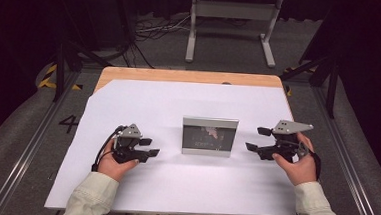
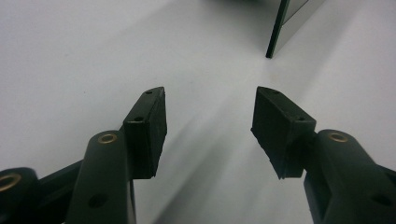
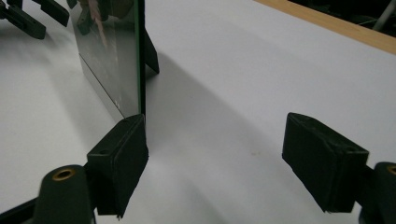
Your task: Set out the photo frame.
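Gaping wide, matte black block-shaped jaws on left gripper [image 1: 147, 147] and right gripper [image 1: 257, 139], both empty, hovering over smooth white sheet [image 1: 144, 99]. Between them, standing upright: rectangular picture frame [image 1: 210, 136], silver-edged with glossy dark glass, apart from both. Beyond, light wooden table [image 1: 180, 76] edge.

A silver-edged picture frame [image 1: 210, 136] is standing upright near the middle of the white sheet, its dark glossy front facing the person. Seen edge-on in the right gripper view, the frame [image 3: 116, 60] is leaning slightly back on a dark rear prop.
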The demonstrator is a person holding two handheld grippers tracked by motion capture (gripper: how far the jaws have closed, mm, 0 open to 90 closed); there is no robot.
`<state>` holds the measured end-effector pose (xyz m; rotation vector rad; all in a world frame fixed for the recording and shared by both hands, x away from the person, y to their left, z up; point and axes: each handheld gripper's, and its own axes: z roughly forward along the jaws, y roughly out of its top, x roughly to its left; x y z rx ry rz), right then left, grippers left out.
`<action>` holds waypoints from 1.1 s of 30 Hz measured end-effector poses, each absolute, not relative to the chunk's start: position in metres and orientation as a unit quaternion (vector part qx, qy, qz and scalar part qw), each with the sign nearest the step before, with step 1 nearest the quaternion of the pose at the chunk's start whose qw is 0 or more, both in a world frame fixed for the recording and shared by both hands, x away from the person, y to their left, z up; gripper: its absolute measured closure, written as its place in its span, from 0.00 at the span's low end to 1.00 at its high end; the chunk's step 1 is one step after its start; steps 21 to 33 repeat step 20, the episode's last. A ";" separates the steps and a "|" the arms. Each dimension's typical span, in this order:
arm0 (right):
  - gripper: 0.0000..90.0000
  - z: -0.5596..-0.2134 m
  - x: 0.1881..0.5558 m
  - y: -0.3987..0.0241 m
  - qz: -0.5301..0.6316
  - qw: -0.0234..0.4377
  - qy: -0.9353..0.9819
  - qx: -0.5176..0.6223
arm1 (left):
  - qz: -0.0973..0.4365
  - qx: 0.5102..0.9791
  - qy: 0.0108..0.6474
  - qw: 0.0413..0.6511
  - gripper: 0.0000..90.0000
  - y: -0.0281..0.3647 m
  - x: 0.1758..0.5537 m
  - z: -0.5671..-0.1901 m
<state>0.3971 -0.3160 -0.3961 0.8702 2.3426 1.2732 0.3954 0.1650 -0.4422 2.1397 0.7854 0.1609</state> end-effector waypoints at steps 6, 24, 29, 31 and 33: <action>0.25 -0.413 0.396 -0.320 0.441 0.163 0.822 0.323 | 0.062 0.850 0.316 0.417 0.50 0.165 0.396 -0.443; 0.23 -0.427 0.399 -0.314 0.418 0.153 0.836 0.322 | 0.062 0.850 0.319 0.414 0.48 0.165 0.397 -0.445; 0.23 -0.427 0.399 -0.314 0.418 0.153 0.836 0.322 | 0.062 0.850 0.319 0.414 0.48 0.165 0.397 -0.445; 0.23 -0.427 0.399 -0.314 0.418 0.153 0.836 0.322 | 0.062 0.850 0.319 0.414 0.48 0.165 0.397 -0.445; 0.23 -0.427 0.399 -0.314 0.418 0.153 0.836 0.322 | 0.062 0.850 0.319 0.414 0.48 0.165 0.397 -0.445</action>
